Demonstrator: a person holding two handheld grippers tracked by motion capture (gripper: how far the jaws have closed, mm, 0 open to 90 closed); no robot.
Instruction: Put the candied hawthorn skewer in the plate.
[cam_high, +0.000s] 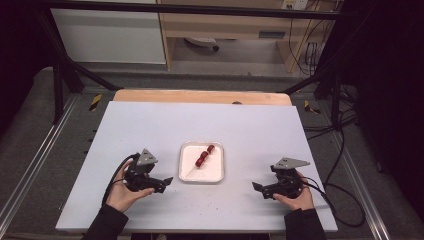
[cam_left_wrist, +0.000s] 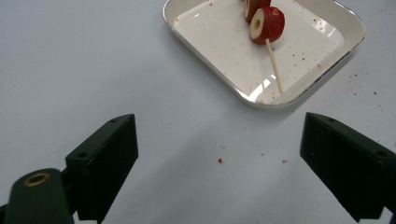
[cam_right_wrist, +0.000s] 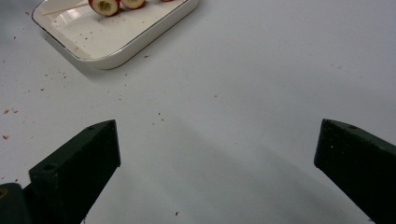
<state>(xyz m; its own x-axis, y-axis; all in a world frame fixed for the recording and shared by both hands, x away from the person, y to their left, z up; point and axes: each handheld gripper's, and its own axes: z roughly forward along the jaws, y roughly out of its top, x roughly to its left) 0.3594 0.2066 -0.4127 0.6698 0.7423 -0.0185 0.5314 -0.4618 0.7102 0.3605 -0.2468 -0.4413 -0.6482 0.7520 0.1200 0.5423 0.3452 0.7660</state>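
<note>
Glossy rounded-square tray (cam_high: 217, 175); red fruit rounds (cam_left_wrist: 267, 24) on thin skewer.

A lab: black frame (cam_high: 65, 65) around a white table (cam_high: 150, 125), trailing cables (cam_high: 340, 150).

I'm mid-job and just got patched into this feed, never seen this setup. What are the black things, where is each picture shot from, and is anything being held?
No robot here: a person sits at a white table and holds hand-operated tongs in each hand. The high view looks down from above the person. There the left tongs and right tongs rest low on the table, either side of a white tray. The other two pictures come from cameras riding on the tongs; the black blocks at the bottom of each are that tool's own jaws. In both, the jaws stand wide apart with bare table between them, so nothing is held. In the tray lies a wooden skewer threaded with red fruit pieces. Small red crumbs dot the table nearby.
</note>
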